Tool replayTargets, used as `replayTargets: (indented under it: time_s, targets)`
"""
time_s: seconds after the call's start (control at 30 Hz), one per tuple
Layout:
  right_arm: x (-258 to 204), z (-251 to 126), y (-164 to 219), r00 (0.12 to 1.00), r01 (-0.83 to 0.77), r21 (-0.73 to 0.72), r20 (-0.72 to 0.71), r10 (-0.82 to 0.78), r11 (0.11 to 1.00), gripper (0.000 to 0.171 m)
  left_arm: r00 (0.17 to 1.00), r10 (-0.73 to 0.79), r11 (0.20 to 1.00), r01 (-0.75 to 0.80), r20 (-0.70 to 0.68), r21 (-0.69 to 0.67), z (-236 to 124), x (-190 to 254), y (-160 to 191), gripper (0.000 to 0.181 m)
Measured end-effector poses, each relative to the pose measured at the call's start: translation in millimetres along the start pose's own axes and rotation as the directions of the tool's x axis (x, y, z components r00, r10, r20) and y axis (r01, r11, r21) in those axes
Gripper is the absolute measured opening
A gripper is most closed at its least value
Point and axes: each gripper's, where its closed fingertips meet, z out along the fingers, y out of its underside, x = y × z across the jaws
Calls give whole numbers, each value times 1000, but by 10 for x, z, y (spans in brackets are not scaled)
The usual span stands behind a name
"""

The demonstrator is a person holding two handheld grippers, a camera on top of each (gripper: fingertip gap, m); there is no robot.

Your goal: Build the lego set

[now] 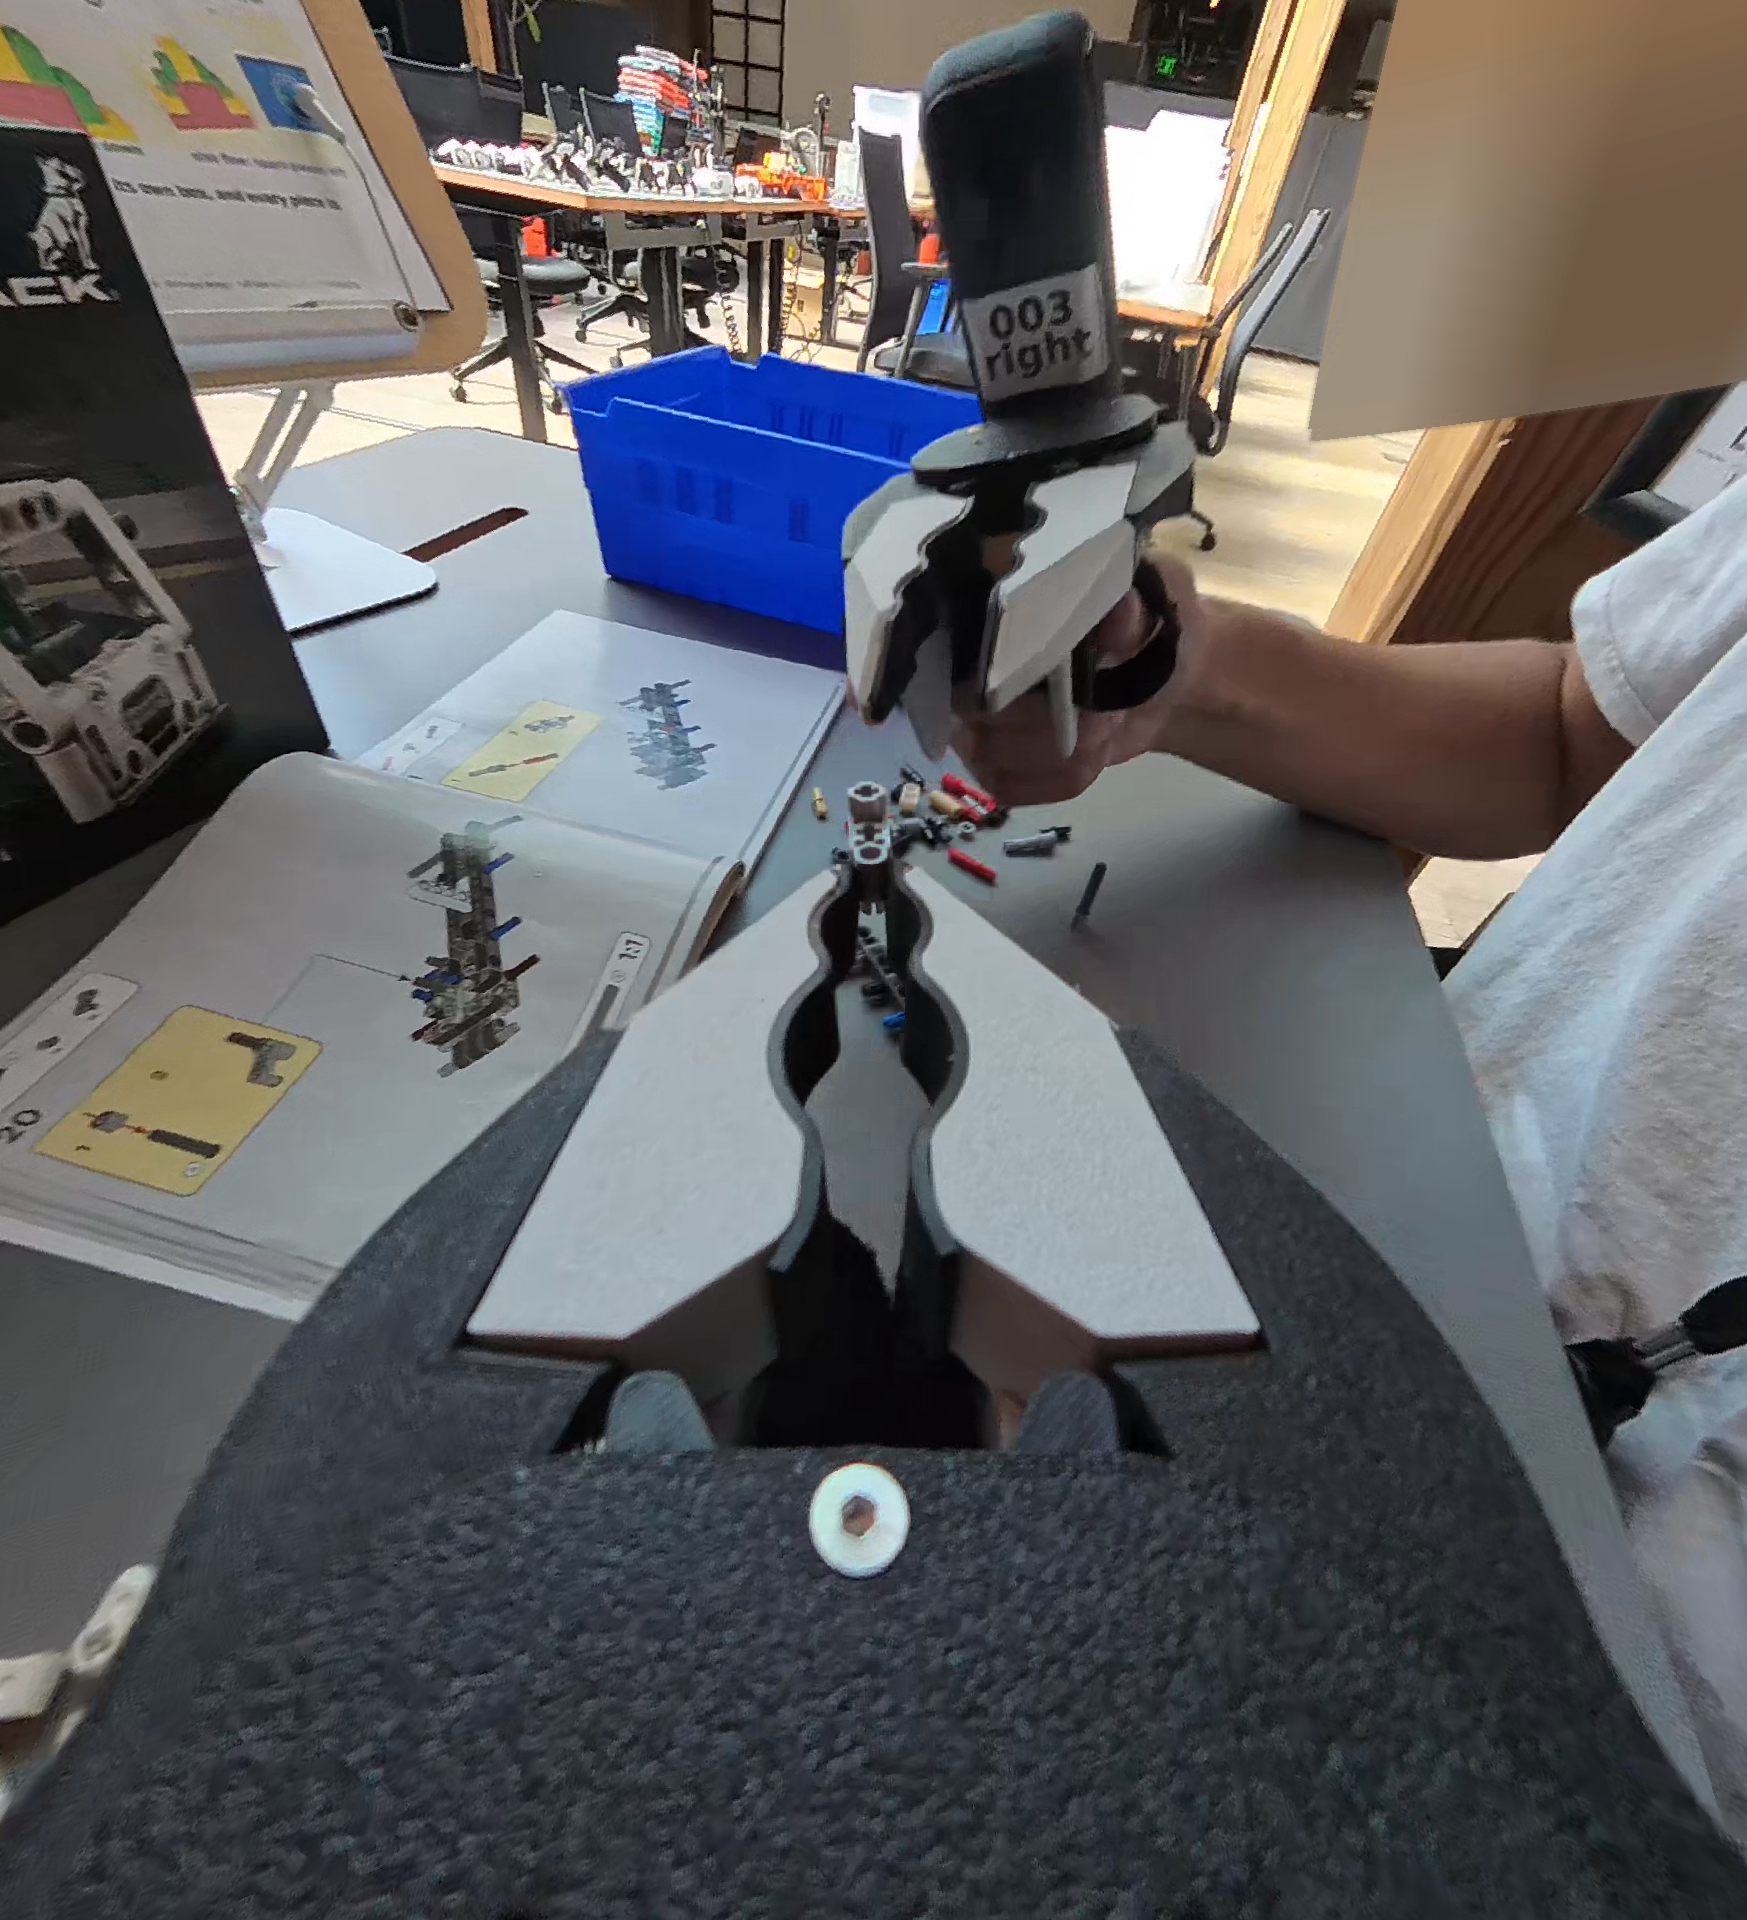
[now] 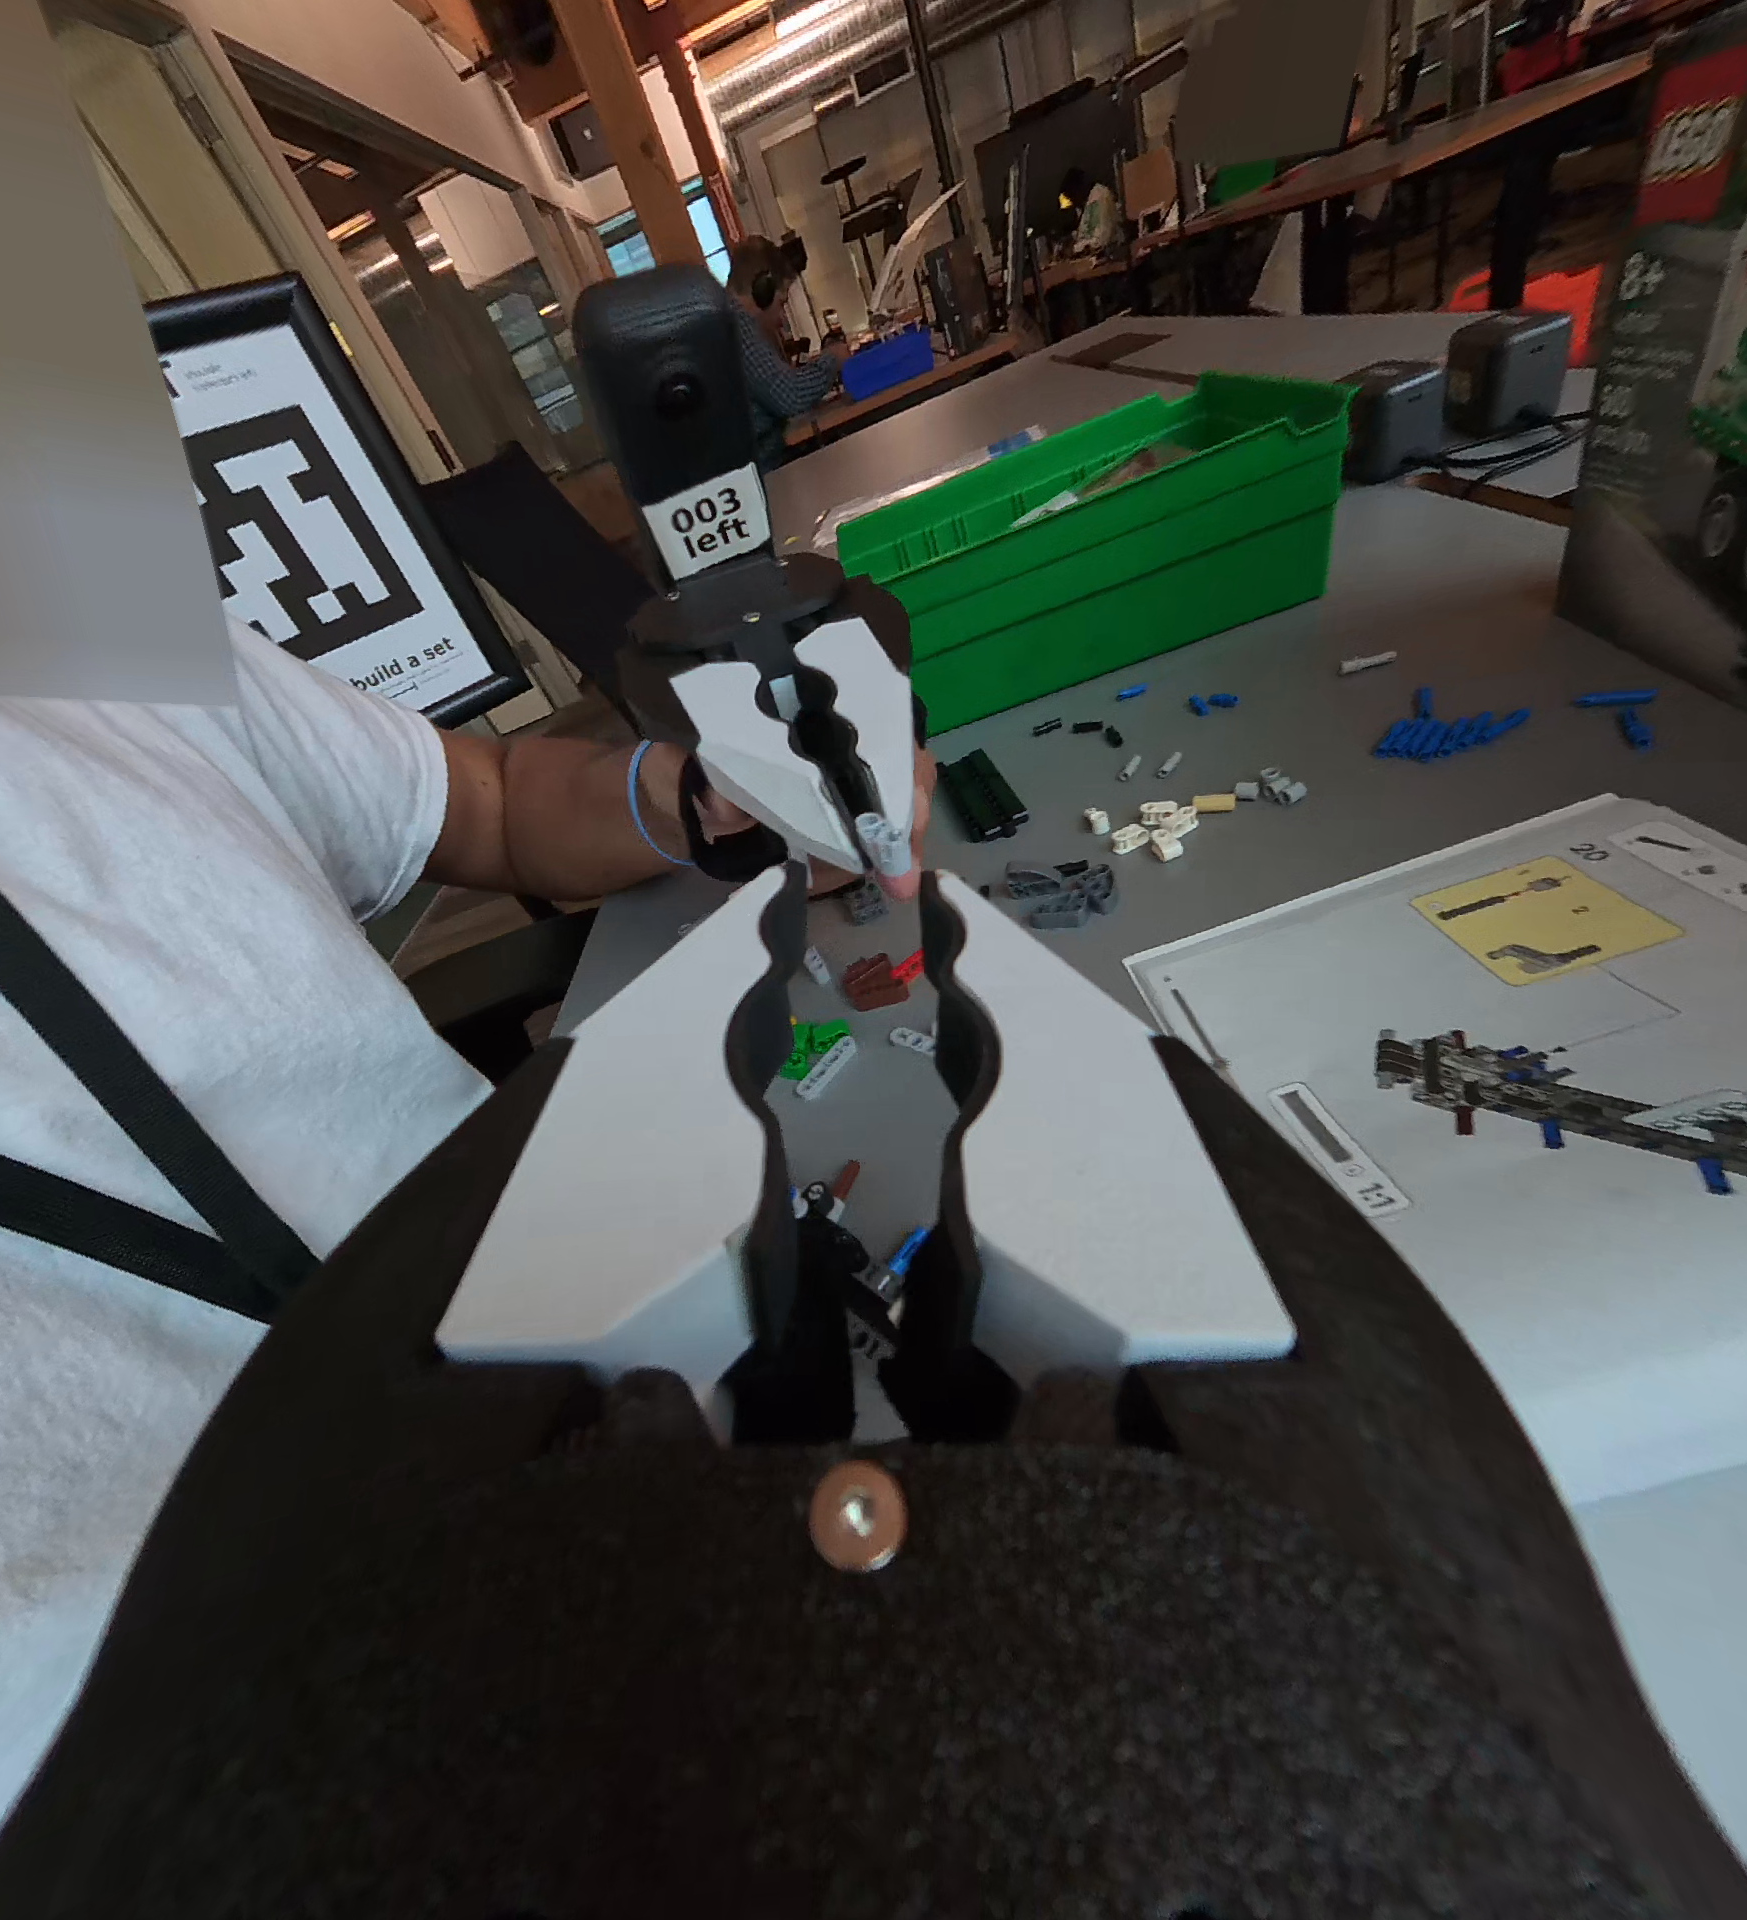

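My left gripper [image 1: 869, 883] is shut on a slim dark Lego assembly that lies along its jaws. The assembly's grey end piece [image 1: 867, 831] sticks out past the tips. In the right wrist view the left gripper [image 2: 879, 847] hangs over the table with that grey piece [image 2: 881, 840] at its tip. My right gripper [image 2: 869, 883] is open, its tips just short of the grey piece and pointing at it. In the left wrist view the right gripper [image 1: 973, 722] is hand-held above loose pins [image 1: 962, 810], with nothing between its tips.
An open instruction booklet [image 1: 329, 987] lies left of the work spot. A blue bin [image 1: 744, 488] and the set box [image 1: 38, 571] stand behind it. A green bin [image 2: 1087, 582], blue pins [image 2: 1440, 732], white connectors [image 2: 1160, 821] and grey parts [image 2: 1066, 894] lie beyond. My two grippers' fingertips are within a few centimetres of each other.
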Motion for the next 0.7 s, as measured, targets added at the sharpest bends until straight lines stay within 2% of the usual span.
replayTargets:
  time_s: [0.17,0.3,0.5,0.7]
  targets:
    - [220,-331,-181,991,41,50,-127,-35,998,19,992,93,992,-85,90,-89,-45,-198,114,3]
    - [256,-569,-188,982,57,7,-183,-55,998,29,991,115,988,-106,71,-111,-14,-144,160,3]
    - [29,-933,507,930,39,-264,-343,-131,964,26,994,110,987,-106,26,-119,26,-25,185,3]
    - [-125,-1120,1105,866,-48,-356,-480,-139,933,25,992,129,987,-127,12,-101,12,44,158,3]
